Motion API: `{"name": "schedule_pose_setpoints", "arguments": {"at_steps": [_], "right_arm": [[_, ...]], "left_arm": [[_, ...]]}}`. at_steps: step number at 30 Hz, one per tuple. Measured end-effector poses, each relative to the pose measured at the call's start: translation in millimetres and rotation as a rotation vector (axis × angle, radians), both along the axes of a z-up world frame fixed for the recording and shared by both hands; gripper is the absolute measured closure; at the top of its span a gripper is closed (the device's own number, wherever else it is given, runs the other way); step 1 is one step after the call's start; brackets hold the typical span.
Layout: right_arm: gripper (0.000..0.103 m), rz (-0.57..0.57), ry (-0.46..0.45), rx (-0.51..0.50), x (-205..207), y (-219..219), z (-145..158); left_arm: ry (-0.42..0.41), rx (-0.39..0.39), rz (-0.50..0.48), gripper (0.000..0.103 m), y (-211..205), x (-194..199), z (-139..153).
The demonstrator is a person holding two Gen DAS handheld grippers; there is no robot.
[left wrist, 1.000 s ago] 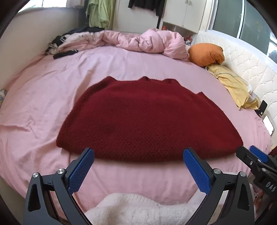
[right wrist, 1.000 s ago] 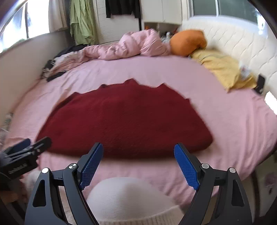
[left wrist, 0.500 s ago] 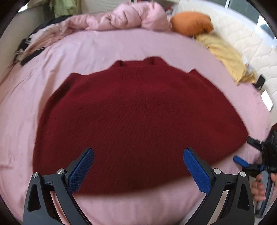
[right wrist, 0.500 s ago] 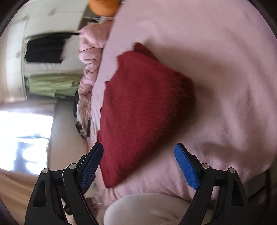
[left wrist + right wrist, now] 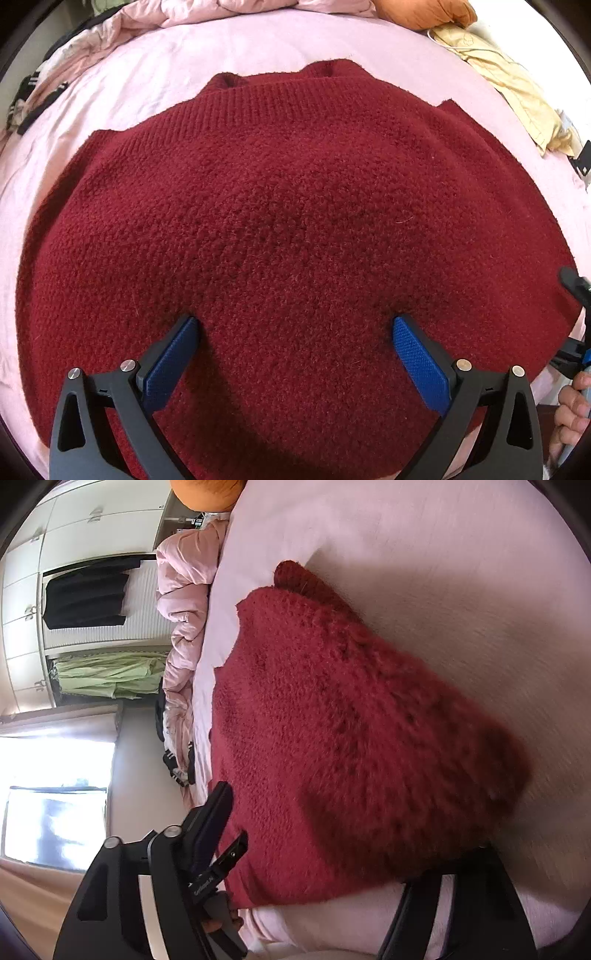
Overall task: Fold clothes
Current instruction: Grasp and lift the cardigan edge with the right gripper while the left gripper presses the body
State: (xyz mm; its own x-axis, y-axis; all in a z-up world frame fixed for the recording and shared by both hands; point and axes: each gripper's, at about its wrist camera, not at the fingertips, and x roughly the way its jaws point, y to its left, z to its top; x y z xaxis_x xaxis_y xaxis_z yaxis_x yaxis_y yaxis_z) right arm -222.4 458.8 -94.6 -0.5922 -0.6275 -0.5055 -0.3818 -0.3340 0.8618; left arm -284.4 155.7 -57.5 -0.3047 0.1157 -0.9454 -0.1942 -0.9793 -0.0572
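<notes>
A dark red, coarse-knit woollen sweater [image 5: 295,229] lies flat on the pink-sheeted bed [image 5: 155,62], its ribbed collar at the far side. The left gripper [image 5: 295,325] hangs over its near part, its blue-padded fingers [image 5: 173,354] wide apart and touching nothing that I can tell. The right gripper [image 5: 332,834], rolled sideways at the sweater's near right edge, has just been closing with the hem between its fingers, but whether they press it cannot be told.

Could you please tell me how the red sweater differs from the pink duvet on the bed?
The sweater is dark red, the duvet pale pink. The sweater is a fuzzy knit, the duvet smooth cloth. The sweater lies spread flat, the duvet is bunched up. Both rest on the pink sheet.
</notes>
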Motion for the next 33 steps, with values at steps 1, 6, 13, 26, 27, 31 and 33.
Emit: {"name": "schedule_pose_setpoints", "arguments": {"at_steps": [1, 6, 13, 26, 27, 31, 33], "right_arm": [[0.053, -0.007, -0.01, 0.006, 1.1, 1.6, -3.6], [0.08, -0.056, -0.038, -0.036, 14.6, 11.3, -19.7], [0.08, 0.062, 0.039, 0.36, -7.1, -23.4, 61.2], [0.08, 0.228, 0.251, 0.705, -41.5, -123.7, 166.4], [0.08, 0.253, 0.27, 0.735, -44.7, -134.7, 170.9], [0.08, 0.386, 0.366, 0.868, -46.8, -193.3, 189.9], [0.08, 0.471, 0.422, 0.919, -47.3, -231.0, 197.7]], "left_arm": [[-0.004, 0.007, 0.003, 0.0, -0.4, 0.3, -0.8], [-0.006, -0.003, 0.001, 0.0, 3.9, 3.3, -3.0], [-0.019, 0.033, 0.015, 0.0, 1.7, 4.1, -5.0], [0.059, 0.487, 0.268, 0.0, -114.0, 31.2, 46.0], [0.091, 0.497, 0.305, 0.0, -136.0, 42.0, 53.3], [0.147, 0.386, 0.441, 0.0, -220.3, 101.6, 56.9], [0.15, 0.32, 0.505, 0.0, -256.3, 132.6, 51.8]]}}
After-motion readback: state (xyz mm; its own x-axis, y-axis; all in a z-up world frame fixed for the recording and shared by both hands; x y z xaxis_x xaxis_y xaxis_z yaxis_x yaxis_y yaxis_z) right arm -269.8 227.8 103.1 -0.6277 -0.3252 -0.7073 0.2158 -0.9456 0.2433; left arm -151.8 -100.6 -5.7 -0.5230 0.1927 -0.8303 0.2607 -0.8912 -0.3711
